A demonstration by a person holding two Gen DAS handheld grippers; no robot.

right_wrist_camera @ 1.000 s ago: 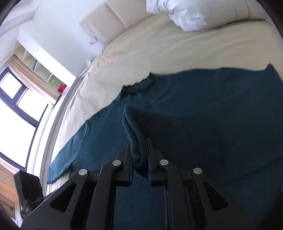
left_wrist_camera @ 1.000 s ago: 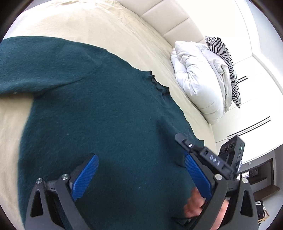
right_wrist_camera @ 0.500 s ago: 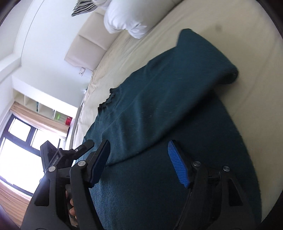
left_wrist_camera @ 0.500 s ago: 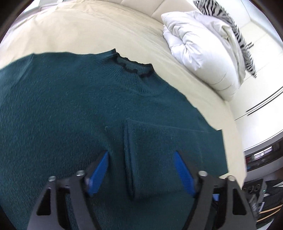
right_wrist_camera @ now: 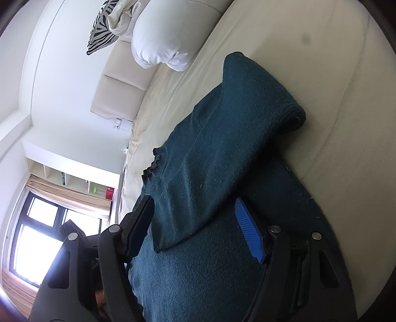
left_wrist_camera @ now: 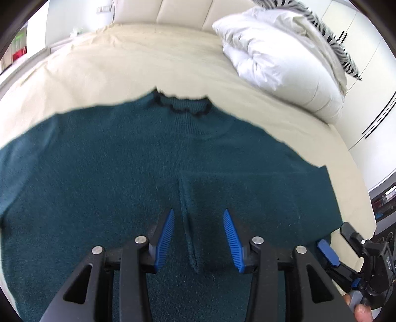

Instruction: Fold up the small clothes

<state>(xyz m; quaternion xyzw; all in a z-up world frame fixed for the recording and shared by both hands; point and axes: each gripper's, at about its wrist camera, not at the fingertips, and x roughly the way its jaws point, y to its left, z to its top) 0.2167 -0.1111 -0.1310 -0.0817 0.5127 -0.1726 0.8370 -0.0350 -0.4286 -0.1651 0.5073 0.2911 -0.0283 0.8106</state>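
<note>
A dark teal sweater (left_wrist_camera: 104, 173) lies flat on the cream bed (left_wrist_camera: 148, 57), collar (left_wrist_camera: 183, 106) pointing away. Its right sleeve (left_wrist_camera: 247, 198) is folded across the body, cuff edge (left_wrist_camera: 190, 237) near the middle. My left gripper (left_wrist_camera: 198, 223) is open and empty, its blue pads either side of the cuff edge, just above the cloth. In the right wrist view the sweater (right_wrist_camera: 198, 272) and folded sleeve (right_wrist_camera: 222, 148) show too. My right gripper (right_wrist_camera: 195, 213) is open and empty over the sleeve's cuff end; it also shows in the left wrist view (left_wrist_camera: 346, 250).
White pillows (left_wrist_camera: 279, 54) and a zebra-print cushion (left_wrist_camera: 329, 32) lie at the head of the bed by a padded headboard (left_wrist_camera: 183, 12). A window (right_wrist_camera: 37, 235) and wall shelves (right_wrist_camera: 71, 180) are beyond the bed's far side. The bed edge (left_wrist_camera: 356, 188) runs along the right.
My right gripper carried the sleeve across the body, let it go and opened. My left gripper swung round to face the collar and narrowed its jaws over the cuff.
</note>
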